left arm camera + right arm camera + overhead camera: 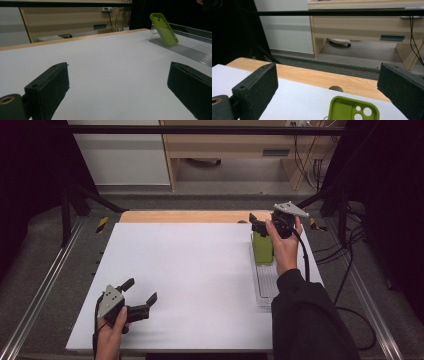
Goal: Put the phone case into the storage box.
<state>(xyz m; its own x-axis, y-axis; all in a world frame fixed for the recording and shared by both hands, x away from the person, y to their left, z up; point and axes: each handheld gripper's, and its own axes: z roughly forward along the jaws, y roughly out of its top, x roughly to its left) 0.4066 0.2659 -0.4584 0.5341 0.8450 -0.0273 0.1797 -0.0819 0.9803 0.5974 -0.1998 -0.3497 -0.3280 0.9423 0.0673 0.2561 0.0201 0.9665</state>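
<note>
Nearest the person, the left gripper [146, 301] rests low over the white table top [190, 280], jaws spread and empty, well apart from the work. Farther off, the right gripper [256, 224] hangs just above the lime-green soft plastic phone case [262, 248], jaws spread wide, nothing between them. The case leans tilted in the clear ribbed plastic rack [266, 287] at the table's right side. The placing step looks finished; the next move likely calls for drawing the right gripper clear without nudging the case.
</note>
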